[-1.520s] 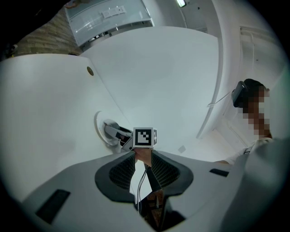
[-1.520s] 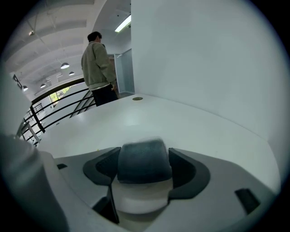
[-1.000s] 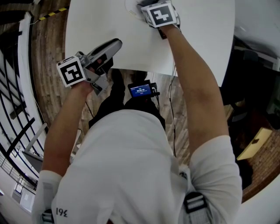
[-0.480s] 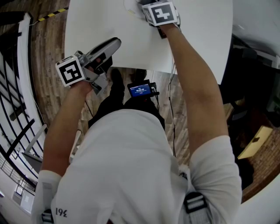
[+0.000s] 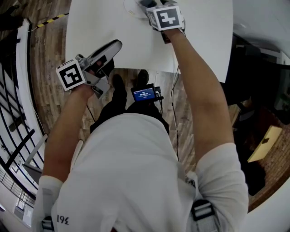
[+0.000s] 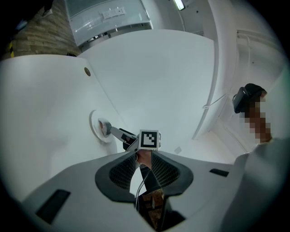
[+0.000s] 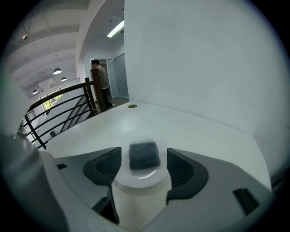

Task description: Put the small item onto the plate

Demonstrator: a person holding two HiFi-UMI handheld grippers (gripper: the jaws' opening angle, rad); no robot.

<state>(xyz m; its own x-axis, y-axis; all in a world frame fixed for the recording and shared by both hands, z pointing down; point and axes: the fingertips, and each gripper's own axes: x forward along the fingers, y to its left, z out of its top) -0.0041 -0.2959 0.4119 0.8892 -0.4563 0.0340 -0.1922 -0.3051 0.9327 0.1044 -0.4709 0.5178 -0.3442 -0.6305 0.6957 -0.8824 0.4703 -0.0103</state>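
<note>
The small item (image 7: 144, 156) is a dark, blue-grey block lying on the white plate (image 7: 121, 180), at the lower middle of my right gripper view. It is blurred and looks about as wide as it is long, so I cannot name a long axis or say which way it points. Its flat top faces up.

My right gripper (image 7: 144, 149) stands around it with the jaws apart, one dark pad (image 7: 105, 166) on each side. A thin gap of white shows between the block and each pad, so I am not clamping it. In the left gripper view the same plate (image 6: 96, 122) is a small disc at the left middle of the frame. The tip of my right gripper reaches onto it there.

In the head view my right arm (image 5: 201, 104) is stretched nearly straight, running from the lower right up to the top centre. That gripper's marker cube (image 5: 165, 17) sits at the top edge, beside the plate's rim (image 5: 130, 6). The plate rests on the white table (image 5: 136, 38), which fills the upper part of the frame.

My left arm (image 5: 63, 131) rises along the left side. My left gripper (image 5: 112, 46) points toward the upper right and hangs over the table's near edge, well apart from the plate. In its own view its jaws are parted with nothing between them. Through the gap I see only my right forearm and a cable.

Below the table edge, near the frame's centre, a small device with a lit blue screen (image 5: 145, 94) shows above the wooden floor (image 5: 50, 68).
</note>
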